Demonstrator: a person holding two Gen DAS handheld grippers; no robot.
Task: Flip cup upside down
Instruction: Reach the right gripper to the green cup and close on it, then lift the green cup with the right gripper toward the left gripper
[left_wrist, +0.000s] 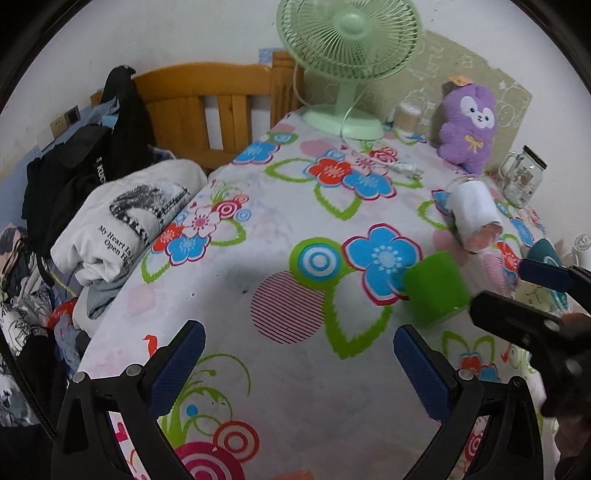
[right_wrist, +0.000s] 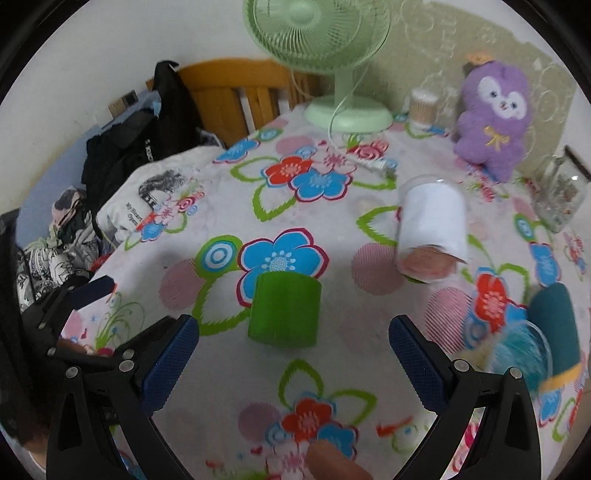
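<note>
A green cup (right_wrist: 283, 309) stands on the flowered tablecloth, wider end down, so it looks upside down. It also shows in the left wrist view (left_wrist: 436, 286) at the right. My right gripper (right_wrist: 293, 363) is open and empty, just short of the cup, with the cup ahead between the fingers. My left gripper (left_wrist: 299, 363) is open and empty over the cloth, left of the cup. The right gripper's fingers (left_wrist: 546, 277) show at the right edge of the left wrist view.
A white-wrapped glass (right_wrist: 432, 229) lies on its side behind the cup. A teal glass (right_wrist: 535, 343) sits at the right. A green fan (right_wrist: 332, 55), a purple plush (right_wrist: 491, 118), a glass mug (left_wrist: 521, 177) and a swab jar (right_wrist: 423, 105) stand at the back. Clothes (left_wrist: 122, 221) are piled at the left.
</note>
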